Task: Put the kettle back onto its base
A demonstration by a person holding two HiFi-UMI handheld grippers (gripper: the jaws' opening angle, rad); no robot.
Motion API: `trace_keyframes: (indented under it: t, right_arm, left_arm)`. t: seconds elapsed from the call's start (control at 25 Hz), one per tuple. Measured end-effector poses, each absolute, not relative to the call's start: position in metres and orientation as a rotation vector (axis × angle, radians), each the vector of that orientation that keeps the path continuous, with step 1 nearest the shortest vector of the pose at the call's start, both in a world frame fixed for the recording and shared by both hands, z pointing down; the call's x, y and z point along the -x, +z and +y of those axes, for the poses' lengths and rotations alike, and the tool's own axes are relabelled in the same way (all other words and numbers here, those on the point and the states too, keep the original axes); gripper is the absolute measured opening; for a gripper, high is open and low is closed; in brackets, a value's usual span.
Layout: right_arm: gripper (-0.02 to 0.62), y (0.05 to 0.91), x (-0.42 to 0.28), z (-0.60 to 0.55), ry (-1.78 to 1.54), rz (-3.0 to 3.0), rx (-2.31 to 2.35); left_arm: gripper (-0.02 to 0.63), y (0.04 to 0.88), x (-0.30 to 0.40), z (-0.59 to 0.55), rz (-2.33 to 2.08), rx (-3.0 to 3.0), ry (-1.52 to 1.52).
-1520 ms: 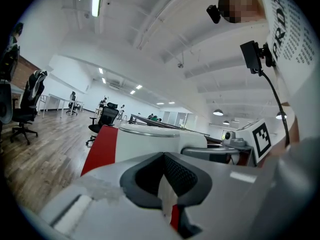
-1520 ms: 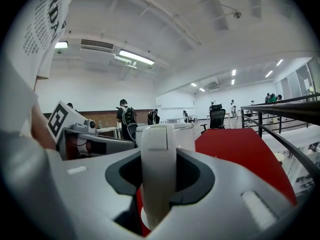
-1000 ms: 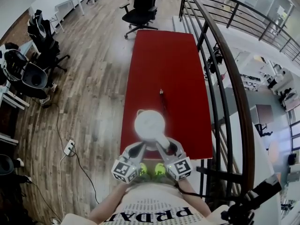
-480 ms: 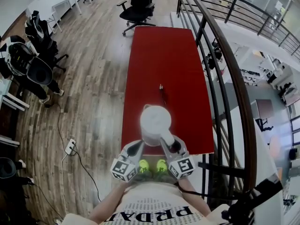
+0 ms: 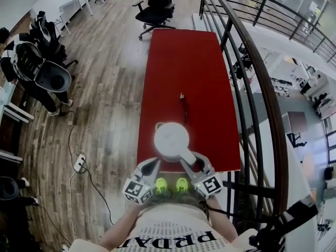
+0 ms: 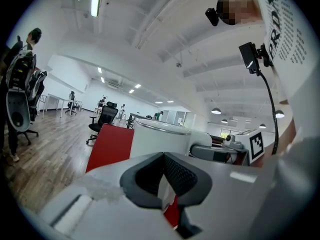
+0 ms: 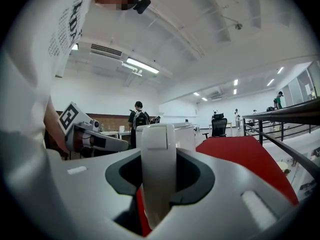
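While the right gripper's (image 5: 189, 161) jaws clamp the white kettle's (image 5: 170, 139) handle (image 7: 158, 159), the kettle sits at the red worktop's (image 5: 189, 67) near end. The left gripper's (image 5: 152, 167) jaws are closed and empty. Next, seat the kettle squarely on its base, which is hidden beneath it.

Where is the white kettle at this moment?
In the head view, the white kettle is over the red table's near end, its handle in the right gripper, the left gripper alongside.

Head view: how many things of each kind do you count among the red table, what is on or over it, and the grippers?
table: 1
kettle: 1
black cord: 1
grippers (left gripper, right gripper): 2
Total: 5
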State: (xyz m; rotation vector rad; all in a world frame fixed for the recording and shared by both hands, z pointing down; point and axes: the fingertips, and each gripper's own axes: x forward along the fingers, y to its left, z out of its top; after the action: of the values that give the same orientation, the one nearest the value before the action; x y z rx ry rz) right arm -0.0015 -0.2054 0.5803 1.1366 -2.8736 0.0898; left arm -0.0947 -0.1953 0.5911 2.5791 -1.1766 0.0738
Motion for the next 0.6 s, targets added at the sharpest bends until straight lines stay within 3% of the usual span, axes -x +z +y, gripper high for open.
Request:
trace_keyframes:
  t: [0.6]
  right_arm:
    - [0.127, 0.6, -0.012, -0.195, 0.146, -2.851, -0.941]
  left_arm:
    - [-0.009, 0.601, 0.075, -0.18, -1.161, -2.583, 0.086]
